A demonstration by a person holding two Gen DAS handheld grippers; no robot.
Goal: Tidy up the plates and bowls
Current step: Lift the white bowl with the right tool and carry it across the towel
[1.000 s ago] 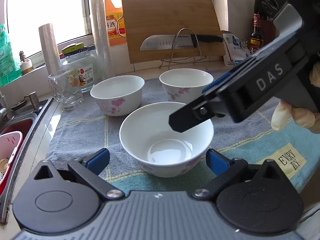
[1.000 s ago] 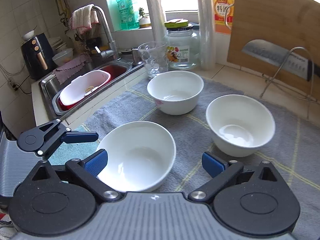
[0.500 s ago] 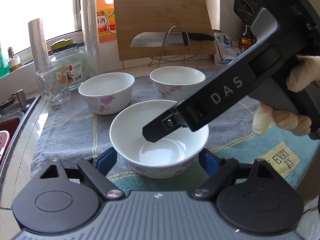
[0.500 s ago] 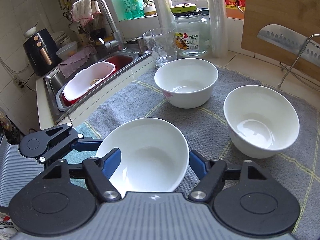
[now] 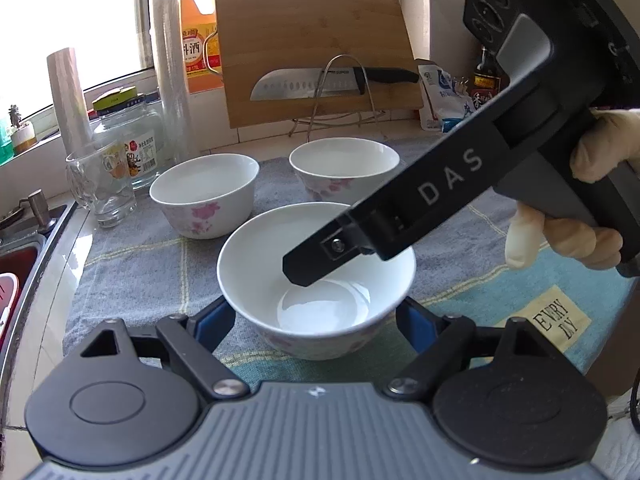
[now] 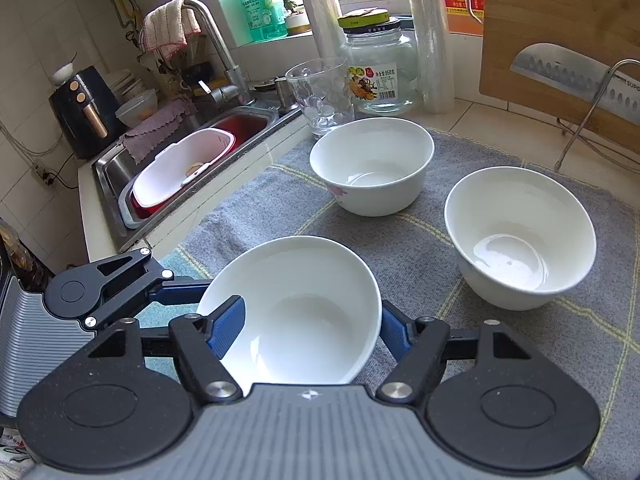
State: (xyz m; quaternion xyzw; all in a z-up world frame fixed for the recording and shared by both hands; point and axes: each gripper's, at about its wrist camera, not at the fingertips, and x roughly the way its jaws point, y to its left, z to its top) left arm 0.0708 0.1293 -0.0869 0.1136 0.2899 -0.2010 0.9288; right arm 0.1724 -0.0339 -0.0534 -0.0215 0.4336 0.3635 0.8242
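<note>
1 view alone, right wrist, shows sink [image 6: 120, 168], faucet [image 6: 216, 40]

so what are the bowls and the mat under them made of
The three bowls, like the near bowl, look like glazed ceramic or porcelain: glossy white with window glare inside and pink flower prints outside. The mat looks like woven cloth: matte grey, fuzzy, with yellow stripes.

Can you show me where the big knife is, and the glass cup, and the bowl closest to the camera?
knife [image 5: 296, 87]: left wrist view, on the blade.
glass cup [image 6: 322, 98]: right wrist view, on its side wall.
nearest bowl [image 5: 256, 276]: left wrist view, on its inner wall.
</note>
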